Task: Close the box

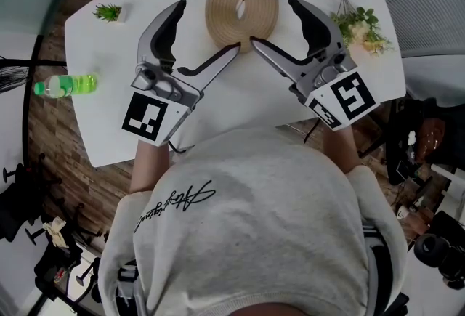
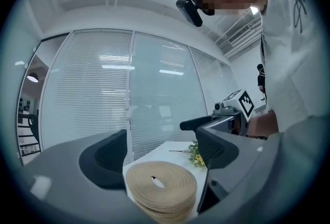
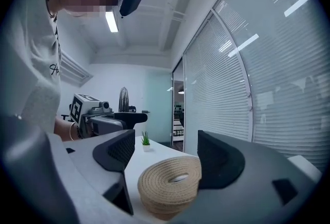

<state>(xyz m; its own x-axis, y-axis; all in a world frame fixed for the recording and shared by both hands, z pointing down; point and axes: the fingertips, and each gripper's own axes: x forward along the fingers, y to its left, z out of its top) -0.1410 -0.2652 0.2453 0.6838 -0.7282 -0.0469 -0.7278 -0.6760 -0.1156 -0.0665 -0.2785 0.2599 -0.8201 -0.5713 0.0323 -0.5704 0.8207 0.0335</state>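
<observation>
Tools nearest me: I read the left tool [image 1: 207,26] and right tool [image 1: 275,21] with jaws apart, gripping nothing. White counter [image 1: 240,100] carries the woven round box [image 1: 242,6] between the two tools, toward the far edge, lid on top. Small potted plant [image 1: 108,12] far left, flower sprig [image 1: 360,24] far right. Green bottle [image 1: 65,85] lies past the left edge. Wood floor [image 1: 51,140] below; slatted blinds [image 2: 98,89] behind glass.

The box [image 1: 242,8] sits mid-surface [image 1: 240,104] toward the far edge, little plant [image 1: 108,13] at the far left corner, flowers [image 1: 358,25] by the right edge.
</observation>
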